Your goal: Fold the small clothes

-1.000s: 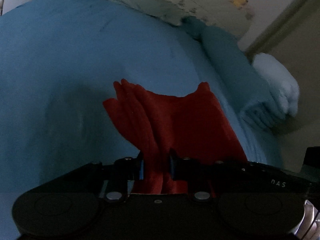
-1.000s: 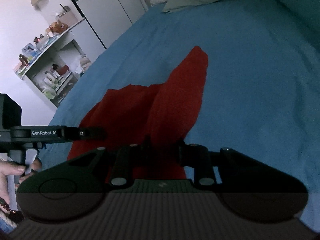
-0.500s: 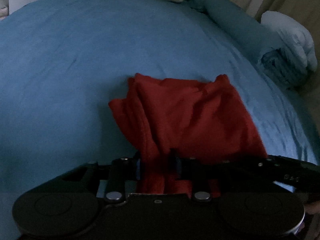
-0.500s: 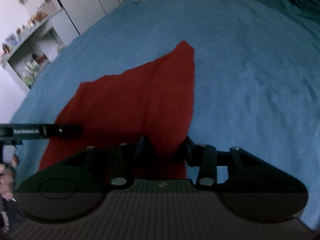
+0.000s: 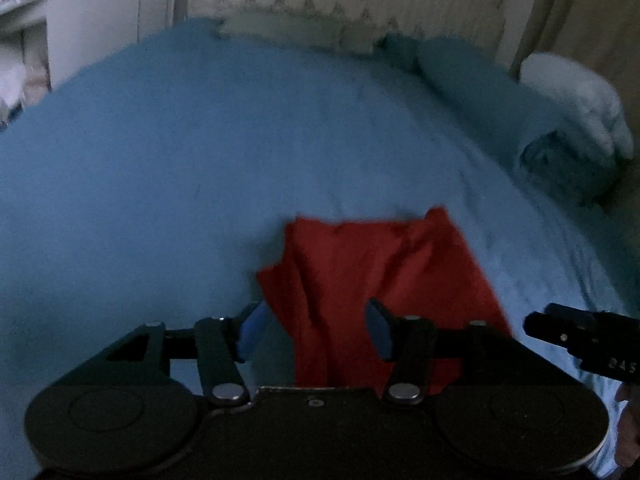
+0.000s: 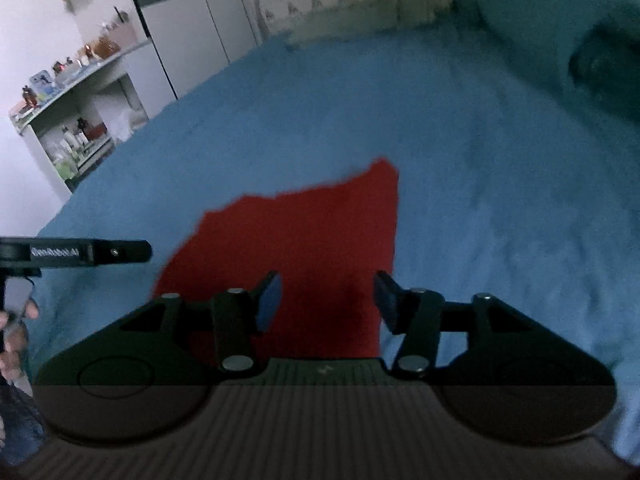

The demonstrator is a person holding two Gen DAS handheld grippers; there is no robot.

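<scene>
Red garment [image 5: 384,280], small, lying on the blue bedsheet [image 5: 160,184] near its front edge. Left wrist view: left gripper [image 5: 316,332] jaws spread, blue pads to either side of the cloth's rumpled near-left portion, gripping nothing; folds run along the garment's left side, a pointed corner at far right. Right gripper [image 5: 584,340] at right edge. Rolled teal blanket [image 5: 492,92] and pale rolled blanket [image 5: 576,96] along the bed's far right; greenish pillow [image 5: 288,30] against the headboard. Right wrist view: right gripper [image 6: 326,300] jaws spread over the garment's [image 6: 304,240] near-right edge, gripping nothing; cloth lies flat on the sheet [image 6: 500,184], peak pointing away. Left gripper [image 6: 80,254] at left, held by a hand [image 6: 16,328]. Cluttered shelf unit [image 6: 76,120] and wardrobe [image 6: 192,28] beyond the bed.
</scene>
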